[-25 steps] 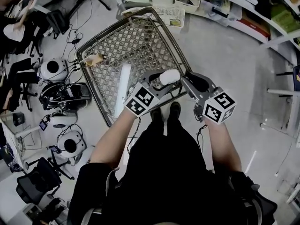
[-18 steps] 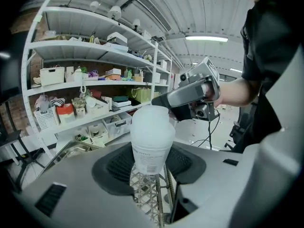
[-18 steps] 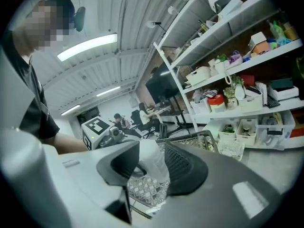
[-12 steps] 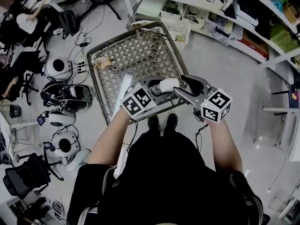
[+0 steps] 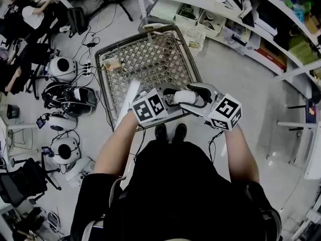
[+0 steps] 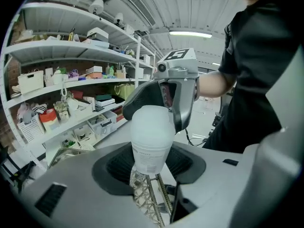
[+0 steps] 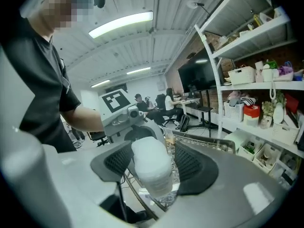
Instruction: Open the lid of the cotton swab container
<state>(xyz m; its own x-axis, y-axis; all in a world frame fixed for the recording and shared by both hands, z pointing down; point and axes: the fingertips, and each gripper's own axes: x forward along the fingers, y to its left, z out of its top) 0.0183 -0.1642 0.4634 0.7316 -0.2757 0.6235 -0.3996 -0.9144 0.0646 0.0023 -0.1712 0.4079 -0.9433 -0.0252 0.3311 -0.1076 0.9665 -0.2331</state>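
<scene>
Presently, mid-frame, the cotton swab container (image 5: 183, 96) is pinched at its base by the left gripper (image 6: 151, 161), its seated lid (image 6: 151, 125) flanked by the just-opened, spread jaws of the right gripper (image 7: 153, 165); a firm lid grip is judged needed.

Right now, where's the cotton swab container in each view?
Head view: cotton swab container just above centre, at the near edge of the wire basket.
Left gripper view: container centre, basket mesh below.
Right gripper view: container lower centre, basket rim behind.
Shared landmark: the wire basket.
</scene>
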